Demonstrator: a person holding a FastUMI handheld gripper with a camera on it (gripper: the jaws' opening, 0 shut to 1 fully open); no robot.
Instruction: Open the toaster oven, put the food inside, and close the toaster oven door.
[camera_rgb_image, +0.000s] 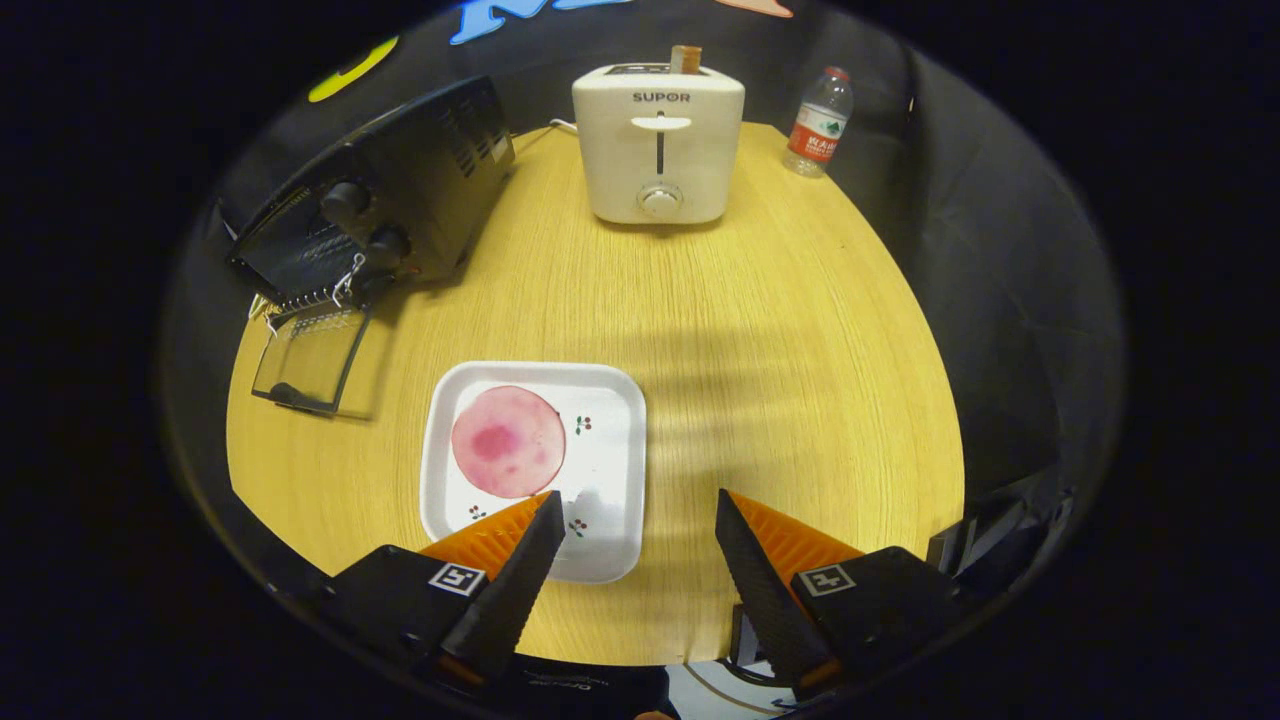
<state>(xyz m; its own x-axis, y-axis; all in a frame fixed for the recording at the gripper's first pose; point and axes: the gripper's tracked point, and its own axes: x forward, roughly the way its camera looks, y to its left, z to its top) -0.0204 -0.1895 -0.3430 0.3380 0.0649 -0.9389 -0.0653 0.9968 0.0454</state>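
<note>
so the tool (640, 525) is spread wide with nothing in it, hovering over the near edge of the white square plate (610, 400), where the round pink slice of meat (508, 441) lies flat just ahead of the left finger; the black toaster oven (400, 190) sits at the far left of the tabletop (780, 330) with its glass door (308, 358) already dropped open. That slice looks thin, floppy and probably slick, so I'd pinch it at the rim nearest the fingers and lift slowly or it'll fold or slip

Wooden table (800, 380) carries toaster oven (385, 215), toaster (658, 150), plate (610, 440), bottle (818, 125).
</note>
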